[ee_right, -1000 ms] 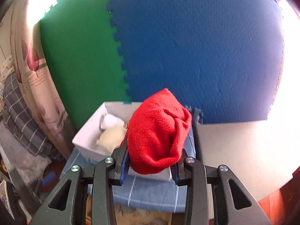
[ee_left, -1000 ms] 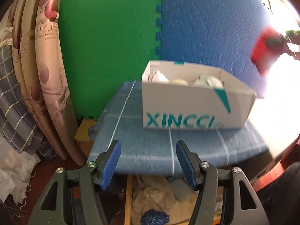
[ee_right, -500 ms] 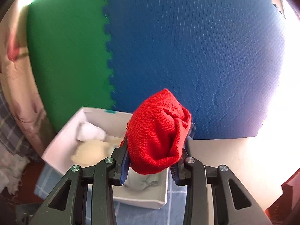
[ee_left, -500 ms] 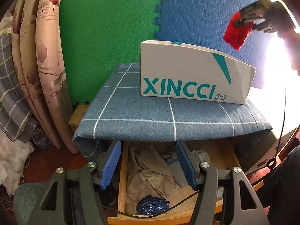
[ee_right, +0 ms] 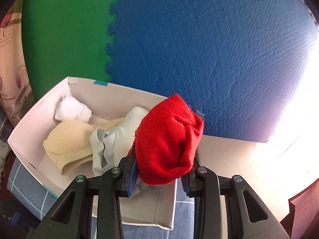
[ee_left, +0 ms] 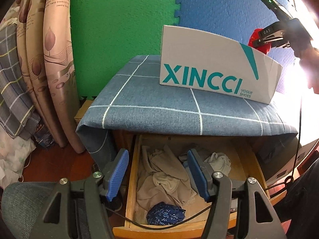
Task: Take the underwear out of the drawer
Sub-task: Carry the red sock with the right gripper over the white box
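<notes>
My right gripper (ee_right: 159,176) is shut on a red knitted underwear piece (ee_right: 169,139) and holds it over the right end of a white XINCCI shoe box (ee_right: 26,131). The box holds white (ee_right: 72,108), beige (ee_right: 71,139) and pale grey (ee_right: 117,137) garments. In the left wrist view the red piece (ee_left: 259,43) shows just above the box (ee_left: 209,69). My left gripper (ee_left: 157,174) is open and empty above the open wooden drawer (ee_left: 131,181), which holds beige (ee_left: 163,179), grey (ee_left: 219,162) and dark blue (ee_left: 165,216) underwear.
The box stands on a blue checked cloth (ee_left: 159,103) covering the cabinet top. Green (ee_left: 119,29) and blue (ee_left: 219,6) foam mats line the wall. Rolled patterned mats (ee_left: 45,59) and checked fabric (ee_left: 12,95) stand at the left. A black cable (ee_left: 299,129) hangs at the right.
My left gripper has dropped from box level to the open drawer. My right gripper has carried the red piece down and over the box's right end.
</notes>
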A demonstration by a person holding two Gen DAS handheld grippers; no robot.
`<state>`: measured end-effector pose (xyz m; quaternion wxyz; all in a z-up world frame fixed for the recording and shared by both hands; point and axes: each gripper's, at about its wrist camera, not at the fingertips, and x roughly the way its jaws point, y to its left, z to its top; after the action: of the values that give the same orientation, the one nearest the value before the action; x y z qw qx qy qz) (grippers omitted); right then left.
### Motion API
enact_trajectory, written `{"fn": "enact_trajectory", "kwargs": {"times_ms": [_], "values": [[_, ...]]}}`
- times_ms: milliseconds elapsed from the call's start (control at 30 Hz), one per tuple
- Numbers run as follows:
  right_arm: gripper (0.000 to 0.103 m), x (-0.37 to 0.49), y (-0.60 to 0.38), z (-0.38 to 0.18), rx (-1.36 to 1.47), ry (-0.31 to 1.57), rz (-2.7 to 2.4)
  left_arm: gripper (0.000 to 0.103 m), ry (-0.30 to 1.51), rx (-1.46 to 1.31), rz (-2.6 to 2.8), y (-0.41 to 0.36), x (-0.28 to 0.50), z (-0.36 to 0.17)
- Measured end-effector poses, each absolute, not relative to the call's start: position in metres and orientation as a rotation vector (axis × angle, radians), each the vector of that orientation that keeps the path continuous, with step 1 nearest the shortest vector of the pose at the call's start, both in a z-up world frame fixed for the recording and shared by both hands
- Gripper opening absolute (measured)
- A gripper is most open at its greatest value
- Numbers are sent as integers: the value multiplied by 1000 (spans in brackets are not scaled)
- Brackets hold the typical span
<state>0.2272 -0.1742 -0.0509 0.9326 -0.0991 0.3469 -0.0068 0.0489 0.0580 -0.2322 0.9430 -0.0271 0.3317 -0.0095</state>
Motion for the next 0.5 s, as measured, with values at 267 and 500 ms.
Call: {"fn": "enact_trajectory", "kwargs": {"times_ms": [267, 500], "values": [[33, 237, -168, -62, -221, 723, -7, 63, 695, -49, -9, 59, 51, -237], [33, 246, -166, -69, -221, 735, 5, 63, 717, -44, 10, 62, 52, -241]]}}
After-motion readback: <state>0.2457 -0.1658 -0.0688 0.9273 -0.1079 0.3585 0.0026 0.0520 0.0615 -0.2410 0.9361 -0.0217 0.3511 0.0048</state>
